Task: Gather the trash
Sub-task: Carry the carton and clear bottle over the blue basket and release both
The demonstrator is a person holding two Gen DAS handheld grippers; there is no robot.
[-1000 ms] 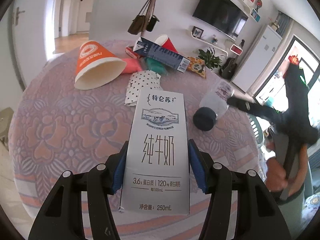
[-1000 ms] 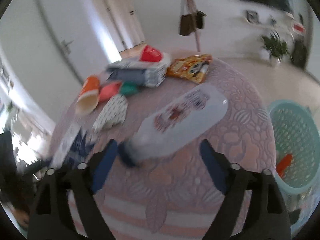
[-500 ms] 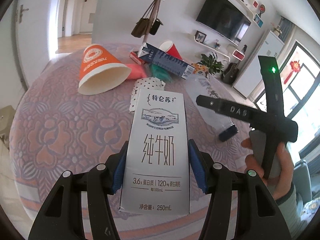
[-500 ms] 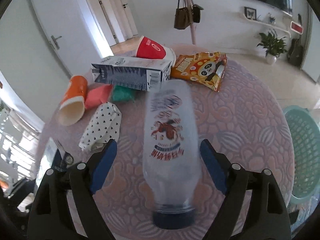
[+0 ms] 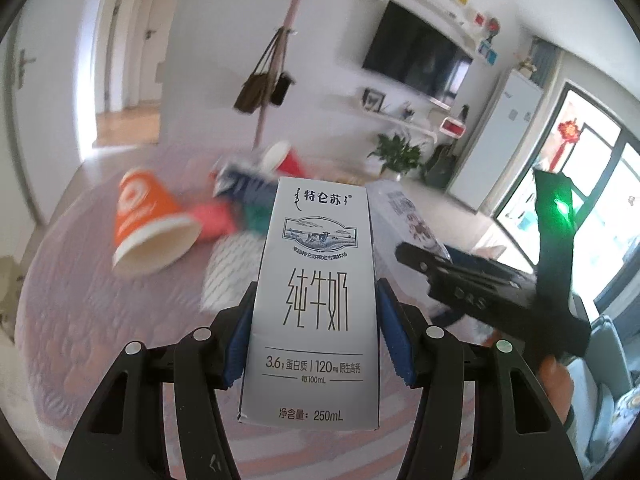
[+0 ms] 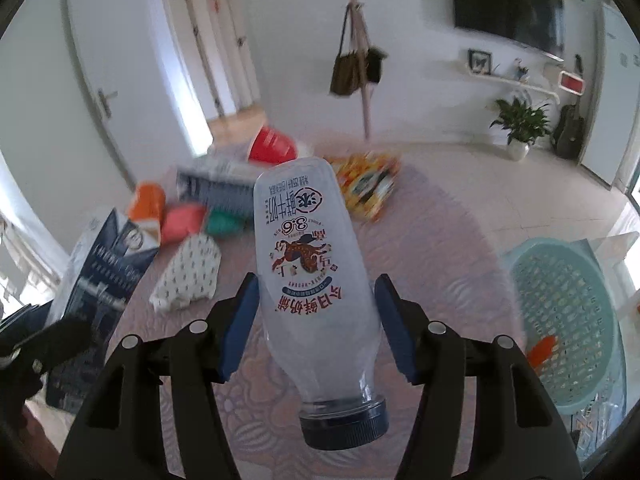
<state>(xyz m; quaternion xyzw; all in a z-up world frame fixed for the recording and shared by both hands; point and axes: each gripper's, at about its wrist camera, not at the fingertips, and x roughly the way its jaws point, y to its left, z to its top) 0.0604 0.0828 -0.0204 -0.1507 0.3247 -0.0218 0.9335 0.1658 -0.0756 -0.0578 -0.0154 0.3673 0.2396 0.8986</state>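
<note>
Silver-grey cardboard milk carton [image 5: 314, 304] sits pinched in my left gripper [image 5: 316, 340], my right gripper [image 6: 318, 328], jaws just closing, clamps a clear plastic bottle [image 6: 316, 280], beside a mint lattice basket [image 6: 568, 320] holding an orange scrap [image 6: 541, 351].

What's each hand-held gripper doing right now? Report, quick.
Left hand-held gripper: closed on the milk carton.
Right hand-held gripper: jaws just closing in, pads now against the clear plastic bottle.
</note>
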